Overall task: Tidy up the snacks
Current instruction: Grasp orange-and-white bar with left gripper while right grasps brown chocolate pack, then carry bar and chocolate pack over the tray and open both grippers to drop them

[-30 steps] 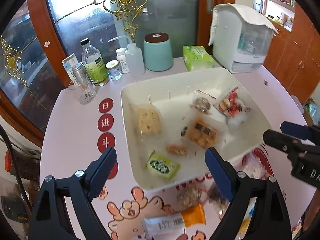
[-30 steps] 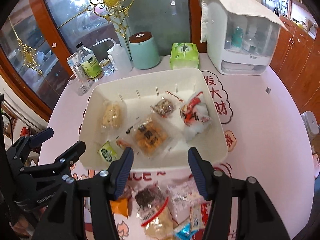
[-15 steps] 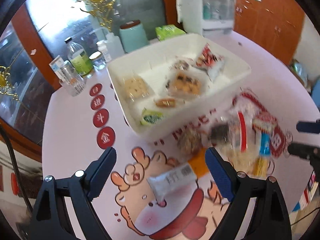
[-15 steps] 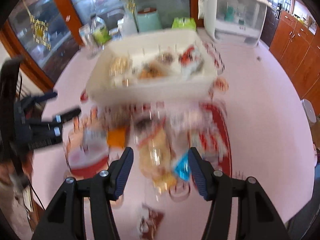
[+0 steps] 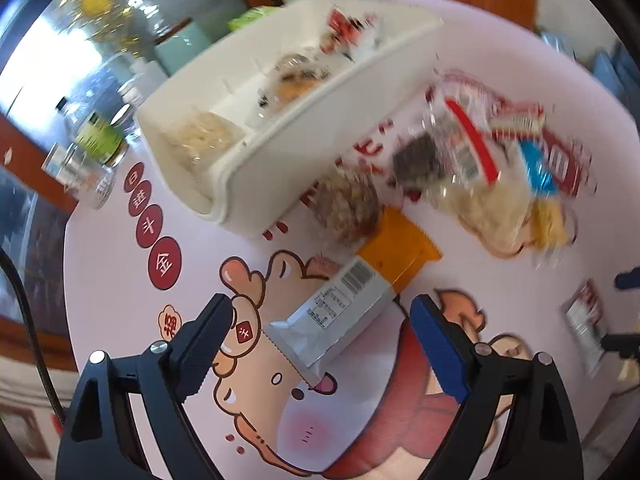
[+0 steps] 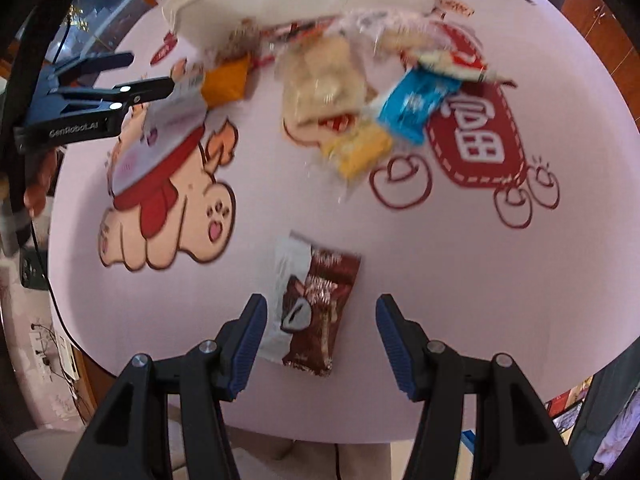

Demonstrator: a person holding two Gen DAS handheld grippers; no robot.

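My left gripper is open, its jaws either side of a silver and orange snack bar lying on the table. My right gripper is open, straddling a brown and white snack packet near the table's front edge. A white tray holding several snacks stands behind. A pile of loose snacks lies between tray and packet, including a blue packet and a yellow one. The left gripper also shows in the right wrist view.
The round pink table has cartoon prints. Bottles and a glass and a teal jar stand behind the tray. The table edge runs just under my right gripper.
Both grippers have dropped from above the tray down toward the table front. The left now frames the silver bar, the right frames the brown packet. Both stay open.
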